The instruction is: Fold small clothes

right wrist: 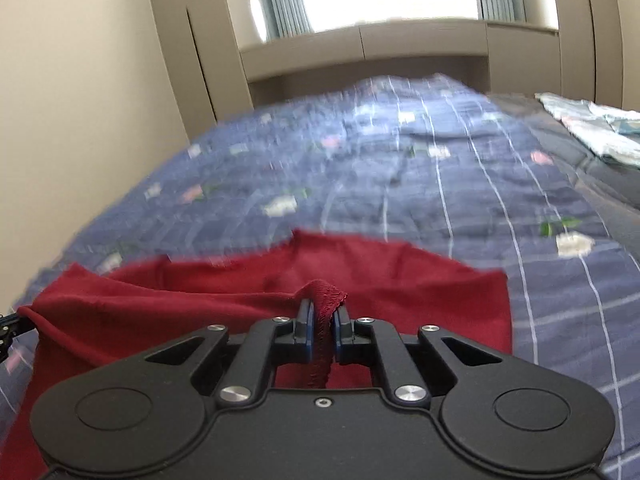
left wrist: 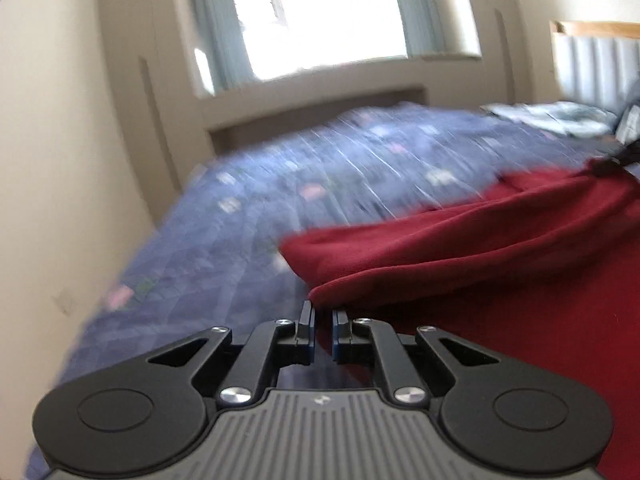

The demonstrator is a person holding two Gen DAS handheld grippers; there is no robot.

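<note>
A dark red garment [left wrist: 500, 248] lies on a blue patterned bedspread [left wrist: 280, 168]. My left gripper [left wrist: 323, 316] sits at its near left corner, jaws nearly together with a narrow gap; the red cloth's edge lies right at the tips, and the grip itself is hard to see. My right gripper [right wrist: 323, 312] is shut on a bunched hem of the red garment [right wrist: 326, 300], lifting it so the cloth [right wrist: 240, 280] drapes toward the left. The other gripper's tip [right wrist: 6, 328] shows at the far left edge of the right wrist view, holding the far corner.
The bedspread [right wrist: 440, 168] runs back to a window wall with beige cabinets [right wrist: 360, 48]. Folded light blue clothes [right wrist: 592, 132] lie at the bed's far right, also in the left wrist view [left wrist: 552, 118]. A headboard [left wrist: 592, 60] stands at right. A beige wall [left wrist: 60, 160] runs along the left.
</note>
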